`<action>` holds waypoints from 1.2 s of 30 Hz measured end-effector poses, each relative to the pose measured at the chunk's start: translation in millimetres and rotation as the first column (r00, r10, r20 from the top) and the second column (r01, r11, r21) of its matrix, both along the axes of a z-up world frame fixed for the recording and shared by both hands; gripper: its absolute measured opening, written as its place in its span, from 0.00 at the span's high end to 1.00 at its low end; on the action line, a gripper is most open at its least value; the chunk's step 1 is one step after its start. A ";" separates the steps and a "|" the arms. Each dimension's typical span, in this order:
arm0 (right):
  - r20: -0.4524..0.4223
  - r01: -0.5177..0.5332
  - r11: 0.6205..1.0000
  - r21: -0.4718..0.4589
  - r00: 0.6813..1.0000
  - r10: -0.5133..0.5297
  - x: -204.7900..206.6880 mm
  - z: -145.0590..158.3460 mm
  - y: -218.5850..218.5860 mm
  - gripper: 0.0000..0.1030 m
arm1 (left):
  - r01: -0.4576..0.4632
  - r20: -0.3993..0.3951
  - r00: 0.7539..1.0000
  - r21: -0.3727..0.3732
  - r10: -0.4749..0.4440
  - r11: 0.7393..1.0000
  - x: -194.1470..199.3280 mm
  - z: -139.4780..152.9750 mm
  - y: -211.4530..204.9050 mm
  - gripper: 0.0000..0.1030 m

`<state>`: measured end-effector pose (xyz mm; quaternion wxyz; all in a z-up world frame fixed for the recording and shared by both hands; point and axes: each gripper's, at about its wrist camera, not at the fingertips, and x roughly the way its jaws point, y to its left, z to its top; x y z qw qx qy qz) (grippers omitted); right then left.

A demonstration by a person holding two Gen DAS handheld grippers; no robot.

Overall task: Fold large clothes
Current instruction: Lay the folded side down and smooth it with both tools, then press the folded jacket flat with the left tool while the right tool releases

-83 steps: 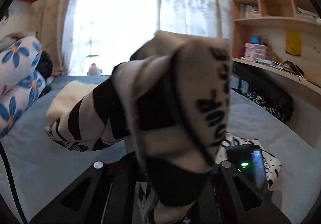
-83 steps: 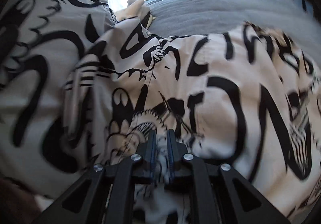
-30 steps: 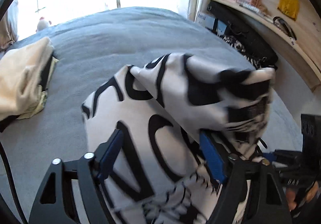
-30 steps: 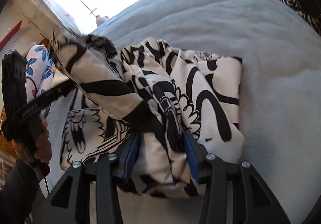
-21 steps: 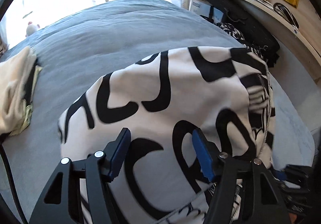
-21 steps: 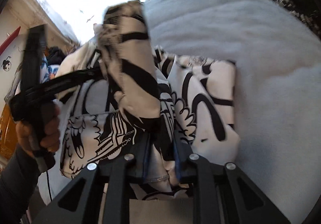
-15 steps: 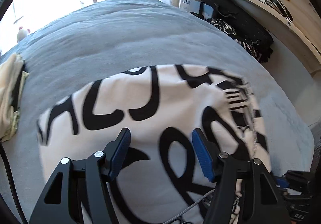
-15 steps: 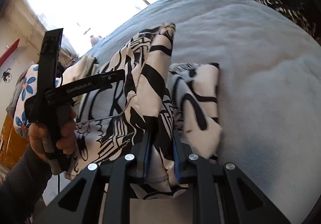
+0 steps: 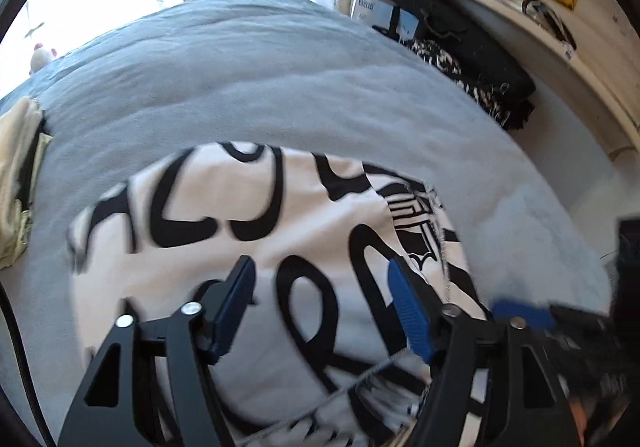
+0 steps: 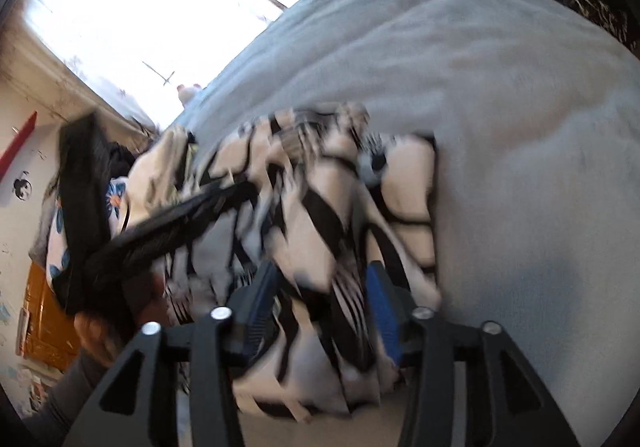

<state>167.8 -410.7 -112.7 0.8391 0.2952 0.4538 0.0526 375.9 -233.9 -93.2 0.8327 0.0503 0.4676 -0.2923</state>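
A white garment with bold black lettering lies folded on the grey bed. My left gripper hovers just above it, its jaws opening, and no cloth is between the blue pads. In the right wrist view the same garment is bunched in thick folds. My right gripper straddles a fold at its near edge; its jaws are opening and the pads stand off the cloth. The left gripper, held by a hand, reaches over the garment from the left.
Cream folded clothes lie at the bed's left edge by a floral pillow. A wooden shelf with pink boxes, a black bag and dark patterned clothes sit to the right. A bright window is behind.
The left gripper laid the lifted flap flat over the garment and drew back. The right gripper, shut on a fold half a second ago, has parted its jaws.
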 end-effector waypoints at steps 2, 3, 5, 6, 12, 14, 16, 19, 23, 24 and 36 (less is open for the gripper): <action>-0.028 -0.022 1.000 0.008 0.999 0.023 23.7 -4.0 1.3 0.48 | -0.027 0.024 0.999 -0.012 0.028 1.000 -1.9 10.5 24.1 0.25; -0.042 -0.029 1.000 0.011 0.999 0.030 30.2 -6.7 3.1 0.48 | -0.041 0.033 0.999 -0.015 0.041 0.999 -1.3 13.6 36.2 0.25; -0.081 -0.046 0.999 0.006 0.996 0.047 48.0 -15.9 7.9 0.48 | -0.084 0.026 0.996 -0.011 0.085 0.996 3.4 15.2 67.0 0.25; -0.096 -0.057 0.998 -0.008 0.994 0.056 55.0 -20.2 11.8 0.48 | -0.103 0.011 0.995 -0.013 0.103 0.995 7.0 13.5 80.7 0.25; -0.081 -0.067 0.989 -0.130 0.995 0.057 53.4 -21.2 29.2 0.85 | -0.228 -0.138 0.966 -0.053 0.219 0.972 20.8 -16.9 166.2 0.25; -0.041 -0.040 0.982 -0.186 0.999 0.033 44.9 -4.6 29.5 0.90 | -0.238 -0.157 0.961 -0.040 0.229 0.971 21.9 -26.3 175.6 0.25; -0.008 -0.006 0.977 -0.212 1.000 0.005 37.5 7.2 24.8 0.91 | -0.220 -0.164 0.963 -0.022 0.214 0.975 20.6 -33.1 175.9 0.25; -0.007 0.009 0.966 -0.260 1.000 -0.011 30.9 8.7 19.2 0.91 | -0.179 -0.133 0.975 -0.020 0.175 0.984 13.5 -33.9 163.7 0.25; -0.078 0.045 0.957 -0.287 0.994 -0.070 35.8 -26.5 8.2 0.91 | -0.138 -0.086 0.987 -0.002 0.137 0.990 6.3 -43.6 135.7 0.25; -0.106 0.057 0.961 -0.269 0.990 -0.088 36.7 -41.9 3.7 0.91 | -0.131 -0.077 0.988 0.005 0.131 0.991 5.3 -45.5 131.0 0.23; 0.047 0.035 0.918 -0.396 0.999 -0.017 19.0 32.3 57.8 0.73 | -0.156 -0.027 0.987 0.054 0.158 0.986 1.7 -51.3 117.2 0.21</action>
